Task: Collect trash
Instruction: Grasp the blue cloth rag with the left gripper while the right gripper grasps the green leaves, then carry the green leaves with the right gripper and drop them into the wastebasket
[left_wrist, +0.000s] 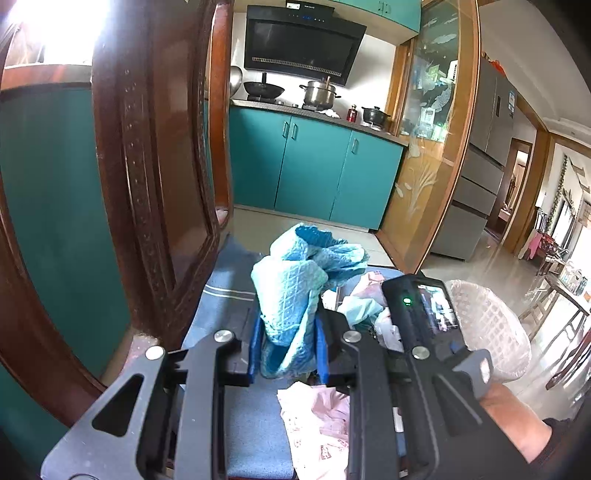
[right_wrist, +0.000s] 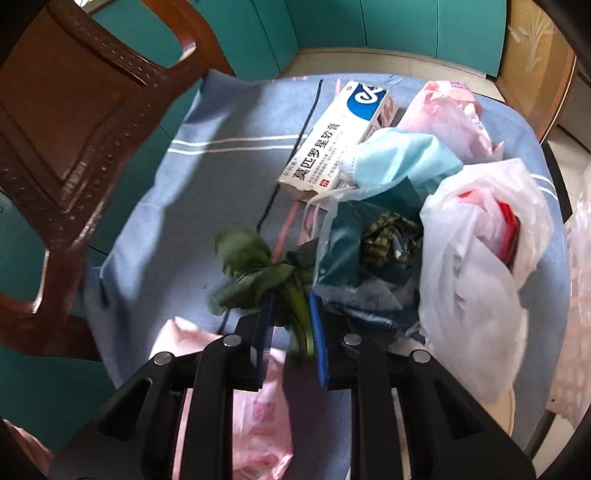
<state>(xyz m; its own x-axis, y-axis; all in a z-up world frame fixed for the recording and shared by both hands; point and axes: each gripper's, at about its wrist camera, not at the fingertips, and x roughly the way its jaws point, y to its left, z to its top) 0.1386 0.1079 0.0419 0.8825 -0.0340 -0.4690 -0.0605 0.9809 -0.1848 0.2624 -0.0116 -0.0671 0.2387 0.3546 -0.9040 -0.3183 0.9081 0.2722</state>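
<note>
Two tools work over one chair seat covered by a blue cloth (right_wrist: 155, 229). The left tool (left_wrist: 286, 347) is clamped on one crumpled blue rag (left_wrist: 295, 280), lifted above the seat and angled gently down. The right tool (right_wrist: 291, 332) points steeply down, its jaws narrowed around one bunch of green leaves (right_wrist: 255, 273); whether they press it I cannot tell. On the seat lie one medicine box (right_wrist: 332, 136), one face mask (right_wrist: 399, 158), one white bag (right_wrist: 476, 251) and two pink bags. The chair back (right_wrist: 77, 122) borders the left; bare cloth lies beside it
</note>
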